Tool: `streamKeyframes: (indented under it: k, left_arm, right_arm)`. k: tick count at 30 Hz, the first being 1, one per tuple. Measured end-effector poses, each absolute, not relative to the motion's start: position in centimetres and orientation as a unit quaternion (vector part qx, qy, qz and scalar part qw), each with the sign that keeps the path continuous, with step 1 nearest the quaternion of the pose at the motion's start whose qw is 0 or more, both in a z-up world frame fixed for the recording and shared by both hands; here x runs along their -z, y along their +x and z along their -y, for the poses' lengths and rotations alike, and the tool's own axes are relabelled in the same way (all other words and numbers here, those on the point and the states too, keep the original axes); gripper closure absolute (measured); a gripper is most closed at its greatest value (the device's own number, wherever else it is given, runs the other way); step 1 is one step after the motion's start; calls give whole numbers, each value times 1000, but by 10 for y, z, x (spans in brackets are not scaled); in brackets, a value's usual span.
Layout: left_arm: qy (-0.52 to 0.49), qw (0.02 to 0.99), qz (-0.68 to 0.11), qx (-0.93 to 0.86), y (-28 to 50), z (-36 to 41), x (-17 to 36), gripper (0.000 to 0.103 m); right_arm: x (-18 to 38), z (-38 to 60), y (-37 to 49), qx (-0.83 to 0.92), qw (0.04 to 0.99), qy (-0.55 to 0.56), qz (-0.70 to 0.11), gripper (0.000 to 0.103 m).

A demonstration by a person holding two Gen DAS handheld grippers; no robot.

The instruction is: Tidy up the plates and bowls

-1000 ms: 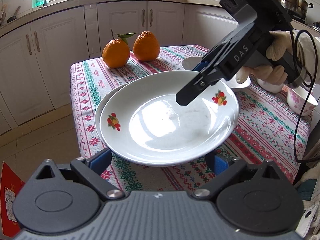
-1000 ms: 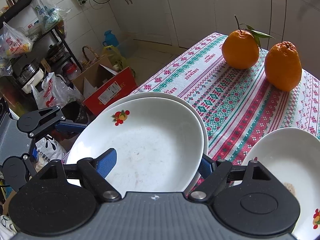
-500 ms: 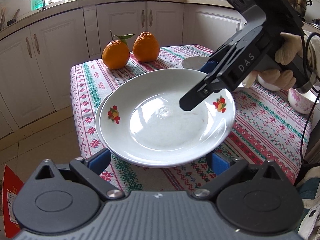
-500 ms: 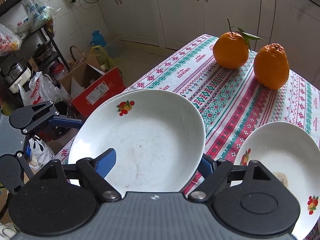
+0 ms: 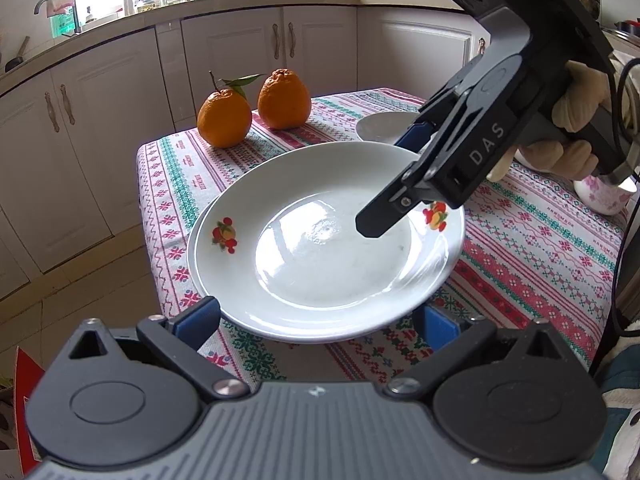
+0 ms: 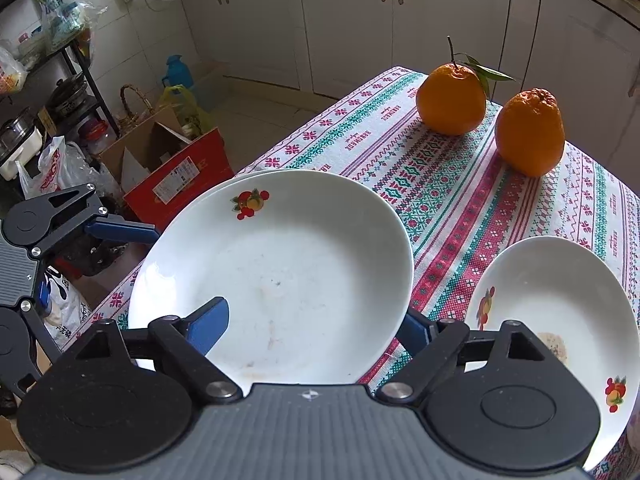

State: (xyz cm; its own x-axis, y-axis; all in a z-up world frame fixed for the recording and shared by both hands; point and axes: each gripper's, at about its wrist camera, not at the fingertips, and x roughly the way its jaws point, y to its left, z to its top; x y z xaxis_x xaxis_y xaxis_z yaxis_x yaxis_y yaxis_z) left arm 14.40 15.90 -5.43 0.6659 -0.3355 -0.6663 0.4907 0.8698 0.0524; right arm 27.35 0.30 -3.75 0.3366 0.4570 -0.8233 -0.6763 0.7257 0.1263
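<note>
plate (image 6: 304, 272): wht w/ red fruit motif | cloth (image 6: 448, 184): red/grn/wht pattern | fingers (image 6: 208, 322): blue

A second ago your top plate (image 5: 328, 240) sat off-centre over the lower plate (image 5: 200, 220), whose rim showed as a broad crescent at centre left of the left wrist view. Now you have slid it into line, and only a thin sliver of that rim shows. In the right wrist view, the oranges (image 6: 450, 98) have shifted from upper centre toward the upper right, and the second white dish (image 6: 560, 320) at right shows more fully. Your right gripper (image 5: 376, 228) has moved slightly rightward over the top plate.
</note>
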Motion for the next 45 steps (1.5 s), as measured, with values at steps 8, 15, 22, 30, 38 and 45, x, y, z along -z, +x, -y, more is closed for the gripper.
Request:
streamKeyframes:
  k: [8,15,22,30,38,45]
  left_arm:
    - [129,905,-334,229,142,-156,55,1]
    - [125,908,-333,223,140,-158,54,1]
    - [112,921,-305,214,130,-156,37,1]
    - [124,924,-278,232,123,-134,11,1]
    - [120,920,-272,254,132,-95,4,1]
    - [121,918,-277,257,161,-70,-3,1]
  right_arm:
    - [38,-2,275,-342,810,-129,-458,12]
    - [44,3,276,-341,807,-125,-465,12]
    - [33,16,257,-331,828,-116,-437,8]
    - [30,62,207,-236,890,-112,-373,1]
    - [59,106,190,-136,909,-98,-383,0]
    - [80,123,199,-123,907,-71,-397,0]
